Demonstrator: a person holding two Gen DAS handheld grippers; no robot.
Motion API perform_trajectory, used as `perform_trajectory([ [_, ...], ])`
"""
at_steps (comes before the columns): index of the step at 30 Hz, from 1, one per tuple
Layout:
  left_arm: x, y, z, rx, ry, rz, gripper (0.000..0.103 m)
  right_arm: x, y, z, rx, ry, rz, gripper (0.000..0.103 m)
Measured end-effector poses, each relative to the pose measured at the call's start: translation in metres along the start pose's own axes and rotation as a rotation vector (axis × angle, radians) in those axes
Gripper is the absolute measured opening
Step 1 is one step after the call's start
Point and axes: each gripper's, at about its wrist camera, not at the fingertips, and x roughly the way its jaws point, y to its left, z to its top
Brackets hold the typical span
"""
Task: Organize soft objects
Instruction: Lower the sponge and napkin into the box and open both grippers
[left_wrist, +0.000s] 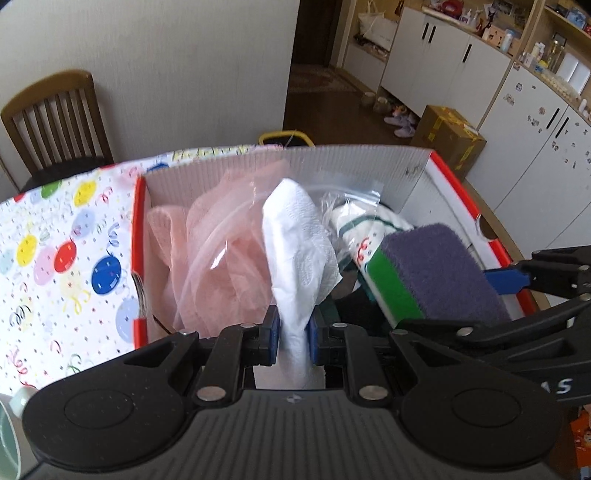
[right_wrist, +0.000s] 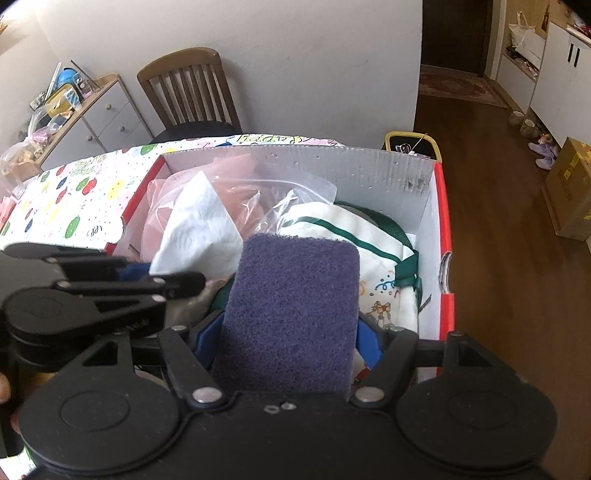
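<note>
Left gripper (left_wrist: 291, 341), jaws pinched on a white paper towel (left_wrist: 299, 236); right gripper (right_wrist: 284, 332), jaws wide, clamping a purple-and-green sponge (right_wrist: 295, 306); both held over the red-rimmed box (left_wrist: 137, 229), which contains pink mesh fabric (left_wrist: 218, 266), a zip bag (left_wrist: 332, 184) and a green-trimmed cloth (right_wrist: 351, 236); balloon-print tablecloth (left_wrist: 62, 240) left of the box

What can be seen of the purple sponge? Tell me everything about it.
The sponge is a rectangular block with a rough, fibrous purple scouring face on top and a green foam layer beneath. The right tongs are shut on its long sides, blue pads pressing it. It hangs tilted over the cardboard box, above the white cloth with green trim; whether it touches that cloth cannot be told.
</note>
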Motion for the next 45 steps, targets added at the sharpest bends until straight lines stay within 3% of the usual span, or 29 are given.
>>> perform_trajectory([
  [14,-0.015,0.006,-0.002,-0.031,-0.024,-0.031,0.017,-0.024,0.001,-0.008,-0.003,-0.063,-0.027,0.084],
  [18,-0.024,0.006,-0.005,-0.035,-0.041,-0.035,0.025,-0.035,0.003,-0.012,-0.013,-0.085,-0.038,0.086],
  [26,-0.043,0.004,-0.011,-0.035,-0.079,-0.048,0.031,-0.054,0.007,-0.021,-0.025,-0.127,-0.047,0.089],
  [27,-0.046,0.005,-0.013,-0.037,-0.081,-0.049,0.036,-0.057,0.007,-0.022,-0.026,-0.136,-0.048,0.091],
  [28,-0.049,0.005,-0.014,-0.035,-0.085,-0.049,0.053,-0.060,0.007,-0.023,-0.026,-0.144,-0.050,0.092],
  [30,-0.056,0.004,-0.018,-0.029,-0.106,-0.042,0.071,-0.066,0.007,-0.026,-0.021,-0.162,-0.049,0.092],
  [45,-0.123,-0.006,-0.046,0.031,-0.251,-0.034,0.072,-0.121,0.018,-0.059,-0.021,-0.316,-0.013,0.098],
])
